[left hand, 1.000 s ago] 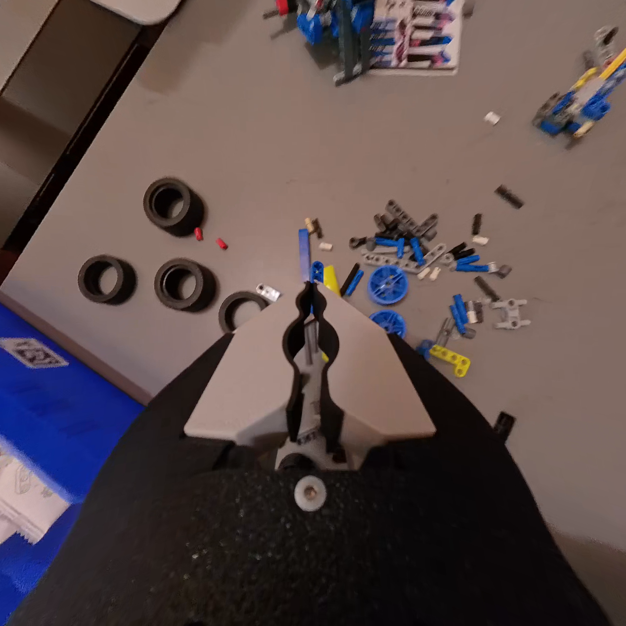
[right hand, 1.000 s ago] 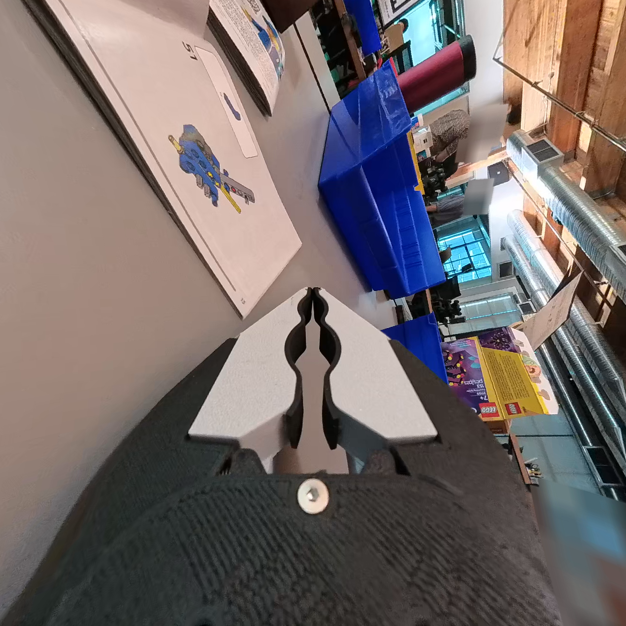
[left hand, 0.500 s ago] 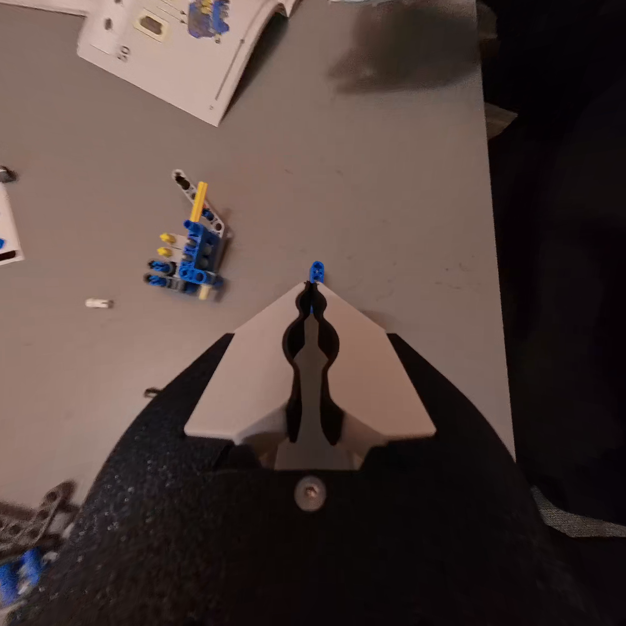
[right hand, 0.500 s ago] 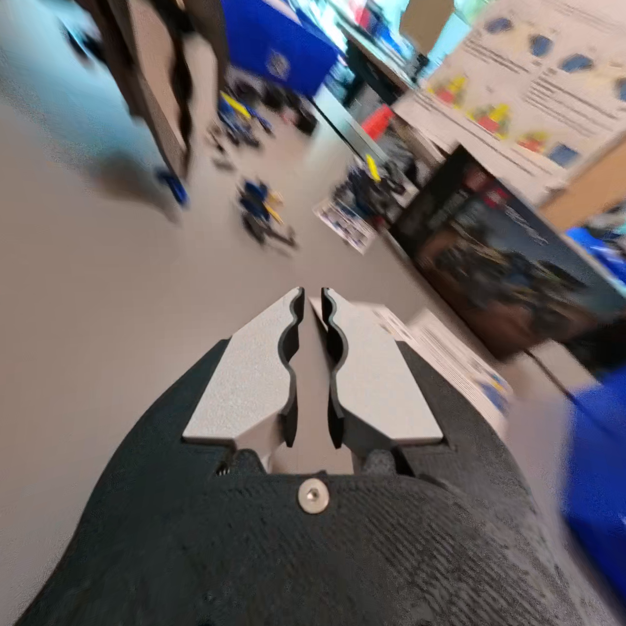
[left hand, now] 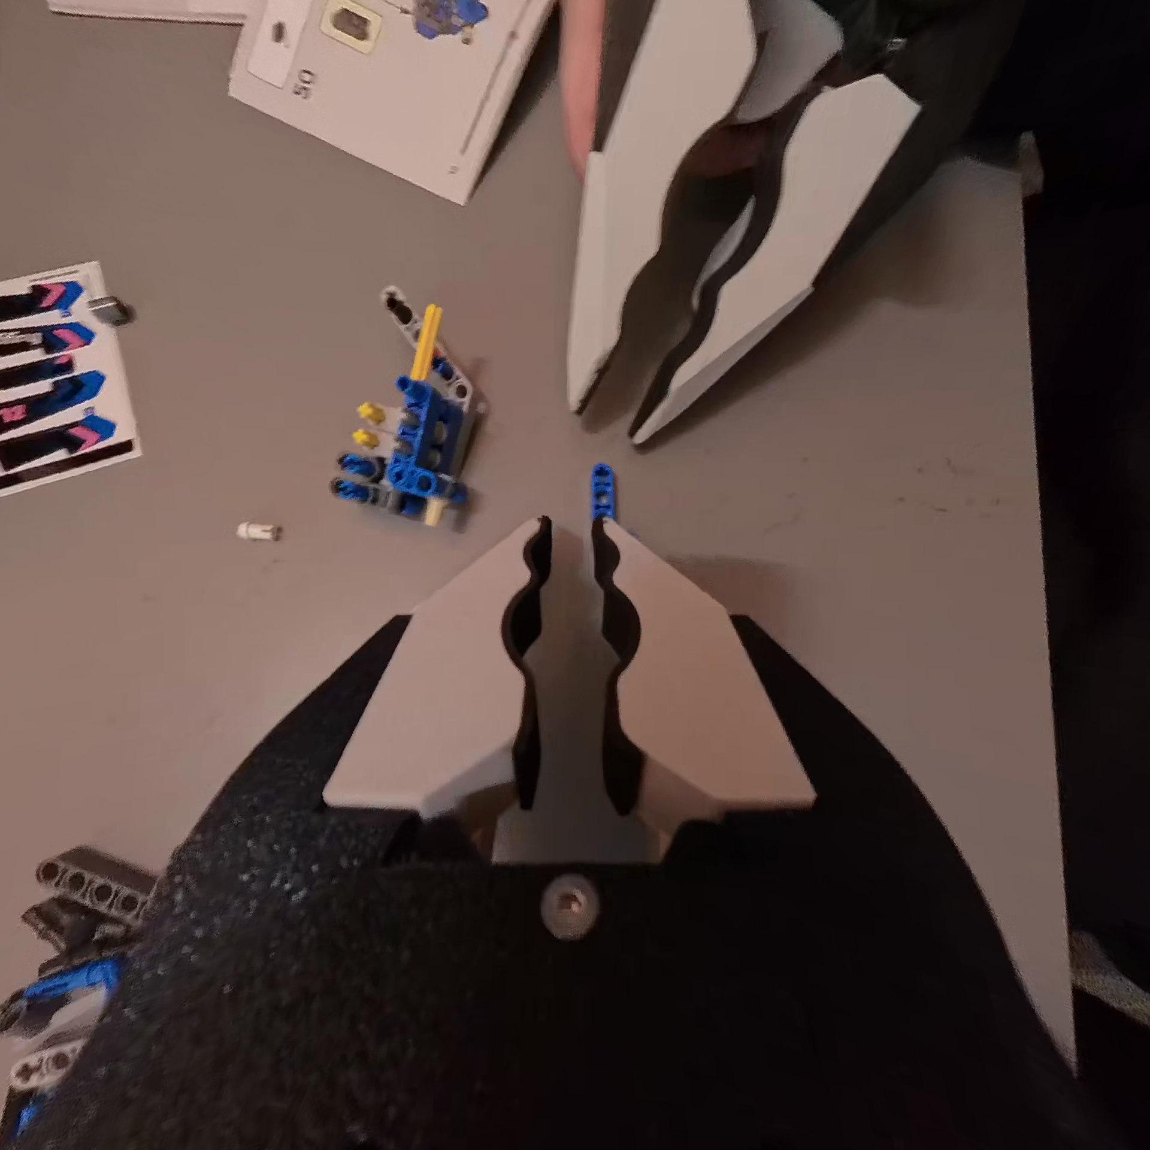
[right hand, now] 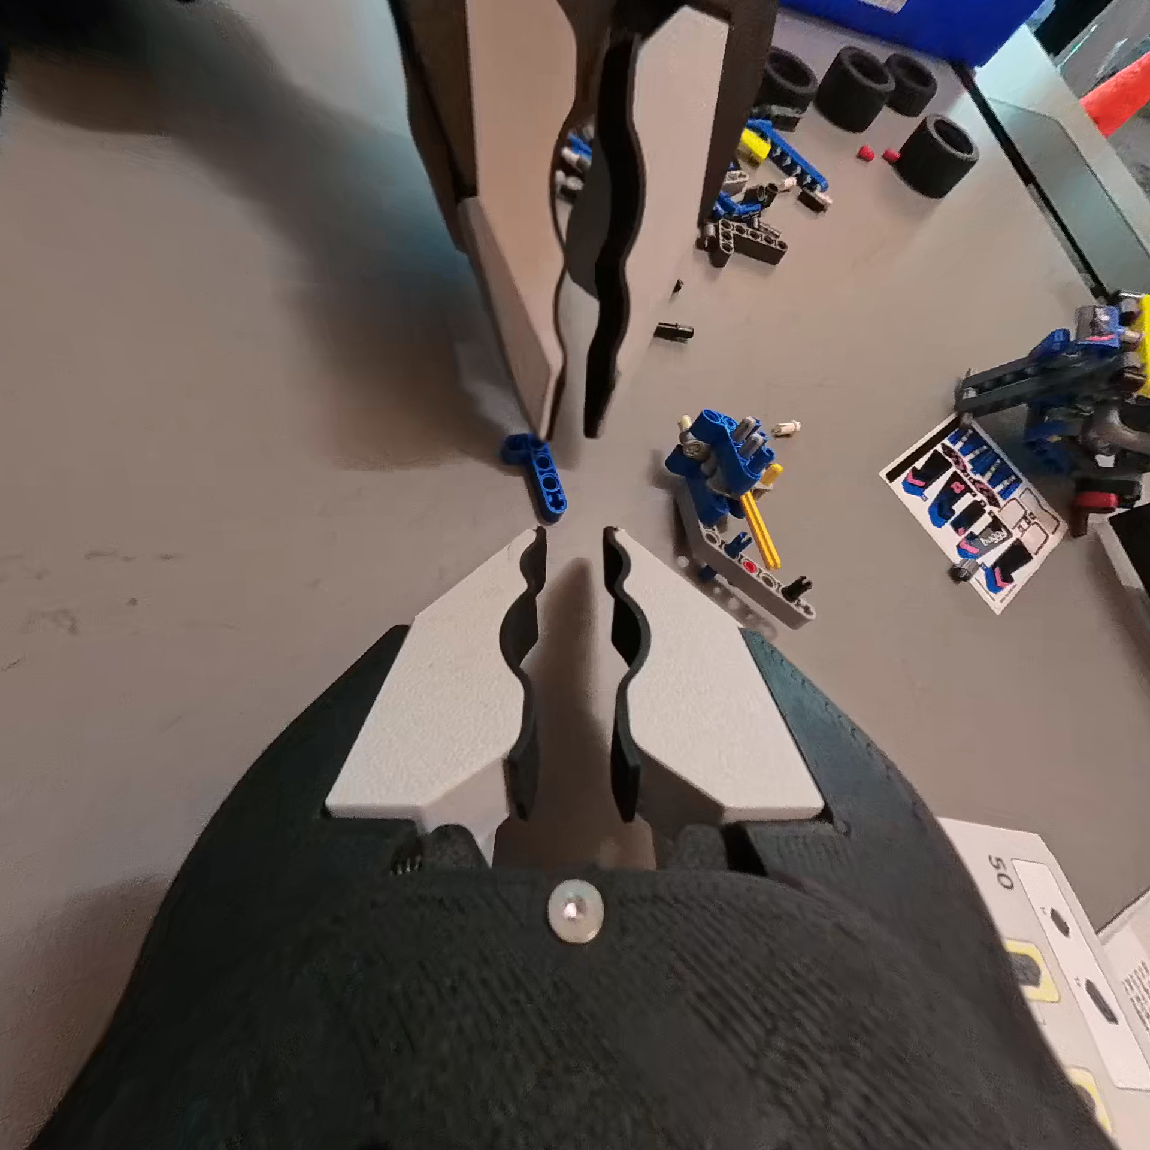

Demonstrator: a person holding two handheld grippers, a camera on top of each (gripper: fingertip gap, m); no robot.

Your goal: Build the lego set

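Grey matte table (left hand: 809, 498), dim light. The small blue beam (left hand: 602, 491), flat with round holes, lies on it at frame centre, just ahead of my left gripper (left hand: 569, 526). Left jaws parted a narrow gap, holding nothing; one tip sits right at the beam's end, contact unclear. My right gripper (right hand: 574, 536) points in from opposite, jaws likewise slightly apart, empty. Blue-grey sub-assembly (left hand: 417, 435) with yellow axle lies left of centre; sticker sheet (left hand: 56, 379) at the left edge.

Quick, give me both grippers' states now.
Left gripper: open, empty; small blue beam lies on the table by its tip.
Right gripper: open, empty.
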